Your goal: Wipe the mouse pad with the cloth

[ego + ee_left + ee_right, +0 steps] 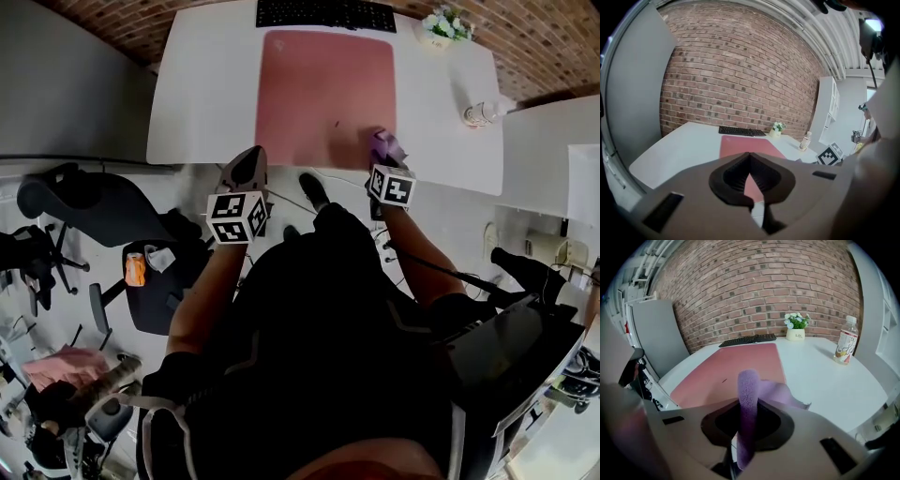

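Right tool point(743, 427): jaws clamped on the cloth point(749, 394), which is purple and fuzzy, bunched into a thick upright roll, with a loose flap trailing right. In the head view the cloth sits at the lower-right corner of the pad point(323, 94). Whether cloth and pad touch is hard to judge.

Left tool point(750, 161): jaws closed tip to tip, nothing between them; held at the near edge of the table point(206, 103), left of the pad's lower edge.

Pad: pink, flat, matte, rectangular with rounded corners; one small dark speck on it.

Table: white, smooth.

Far side: black keyboard point(323, 14), cut off by the frame top; white pot of flowers point(442, 26) upper right; bottle point(480, 113) at right, label unreadable.
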